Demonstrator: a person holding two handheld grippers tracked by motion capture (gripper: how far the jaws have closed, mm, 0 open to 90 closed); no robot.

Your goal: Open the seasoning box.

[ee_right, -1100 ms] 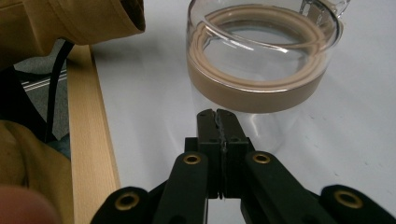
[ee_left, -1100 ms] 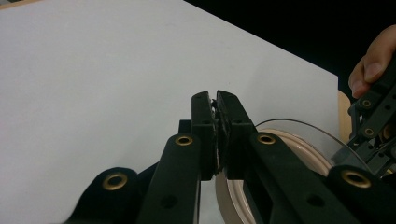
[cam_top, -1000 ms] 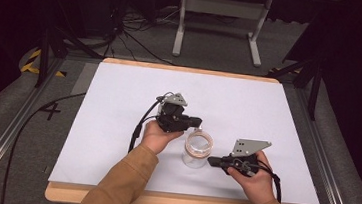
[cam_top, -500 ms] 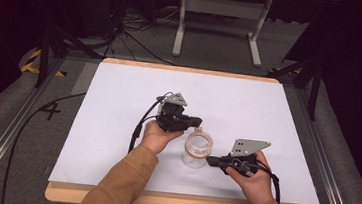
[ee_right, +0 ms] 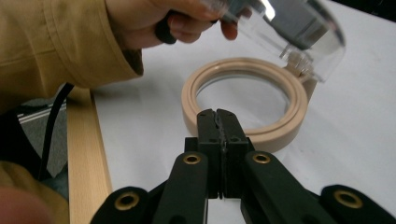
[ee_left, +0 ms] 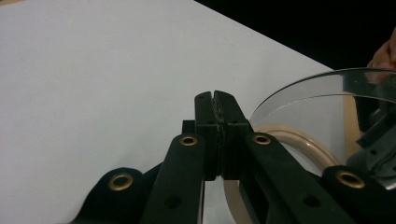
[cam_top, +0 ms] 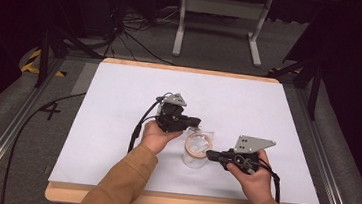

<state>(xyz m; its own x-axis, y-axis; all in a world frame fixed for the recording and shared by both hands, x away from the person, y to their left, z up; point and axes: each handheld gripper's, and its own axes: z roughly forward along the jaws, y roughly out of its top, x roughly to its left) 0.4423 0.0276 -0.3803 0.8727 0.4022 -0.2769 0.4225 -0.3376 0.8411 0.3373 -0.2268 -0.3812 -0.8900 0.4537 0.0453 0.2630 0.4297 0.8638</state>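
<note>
Clear container (cam_top: 195, 153) with a beige ring-shaped rim (cam_top: 199, 145), seen just below the centre of the high view on the white table (cam_top: 116, 126). The left tool (cam_top: 193, 122) is held at the upper left edge of the container, jaws pressed together; whether the clear wall is pinched cannot be told. In the left gripper view its closing jaws are seen meeting tip to tip, with a clear curved lid (ee_left: 327, 107) and the beige rim at the right of the frame. The right tool (cam_top: 212, 155) is placed against the container's right edge, jaws clenched; in the right gripper view the closed tips (ee_right: 218, 122) are seen at the near edge of the rim (ee_right: 243, 100). A tan sleeve (ee_right: 56, 42) and a black cable (ee_right: 51, 126) are found at the left of that frame. Bare table is left open toward the upper, left and right edges of the high view; the wooden front edge (cam_top: 184, 203) lies close below the hands.
</note>
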